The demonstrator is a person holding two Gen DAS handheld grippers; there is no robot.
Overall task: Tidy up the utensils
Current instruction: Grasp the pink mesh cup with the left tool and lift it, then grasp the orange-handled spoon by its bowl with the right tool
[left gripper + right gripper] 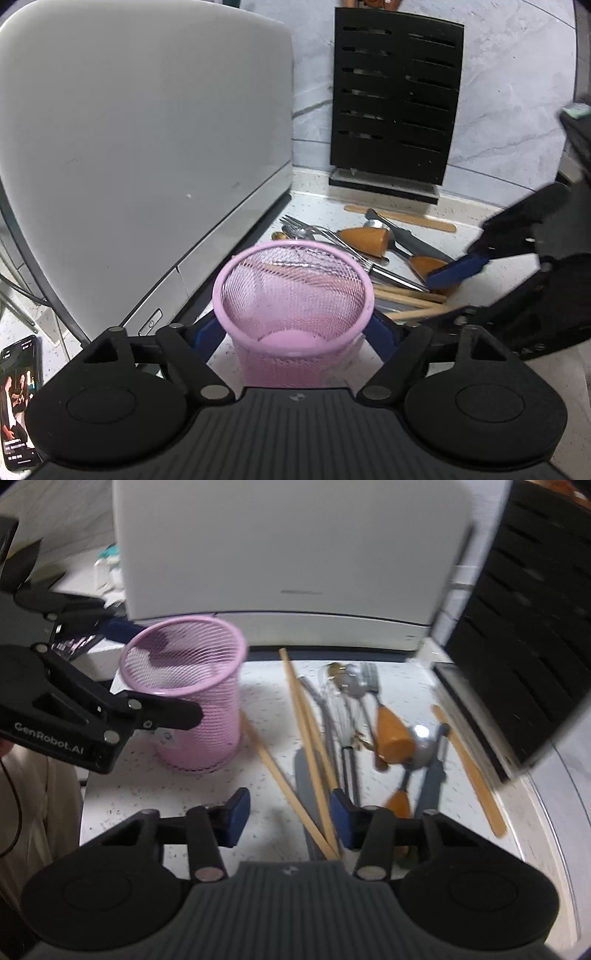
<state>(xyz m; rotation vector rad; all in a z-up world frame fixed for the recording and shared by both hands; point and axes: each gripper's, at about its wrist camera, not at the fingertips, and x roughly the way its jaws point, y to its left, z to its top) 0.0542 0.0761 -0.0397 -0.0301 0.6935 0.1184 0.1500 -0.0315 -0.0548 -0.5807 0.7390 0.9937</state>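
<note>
A pink mesh cup (295, 295) (184, 686) stands upright on the speckled counter, empty as far as I see. My left gripper (293, 332) (162, 670) is shut on it, one blue pad on each side of its wall. To its right lies a pile of utensils: wooden chopsticks (306, 738) (406, 295), forks (303, 229) (369, 679), a wire whisk (340, 701), wood-handled utensils (393, 734) (365, 240) and a grey knife (432, 775). My right gripper (288, 819) (454, 291) hangs open over the near ends of the chopsticks, which run between its jaws without being pinched.
A large white appliance (147, 147) (288, 554) stands close behind the cup. A black slotted knife block (395, 99) (517, 627) stands against the wall beyond the pile, with a flat wooden stick (476, 768) in front. A phone (20, 402) lies at the left.
</note>
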